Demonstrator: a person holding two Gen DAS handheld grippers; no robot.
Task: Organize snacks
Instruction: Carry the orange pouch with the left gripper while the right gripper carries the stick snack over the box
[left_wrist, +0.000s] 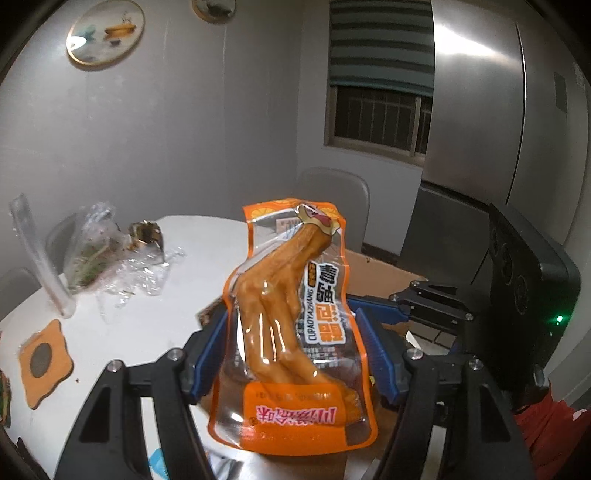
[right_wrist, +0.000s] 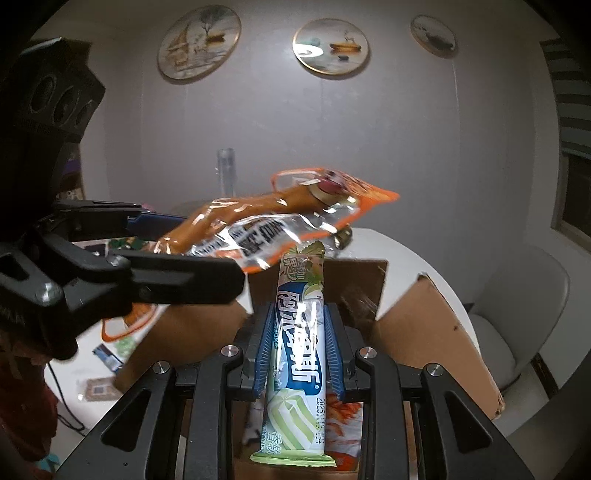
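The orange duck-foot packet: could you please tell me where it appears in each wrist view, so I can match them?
Left wrist view: the orange duck-foot packet stands centre frame, held between the left gripper fingers.
Right wrist view: it lies across the upper left of centre, tilted, the left gripper reaching in from the left.
Shared landmark: the cardboard box behind or below it.

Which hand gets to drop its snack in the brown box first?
Probably the right gripper. Its green-and-blue candy stick pack hangs right over the open brown cardboard box. The left gripper, holding the orange chicken-foot pouch, looks off to the box's side.
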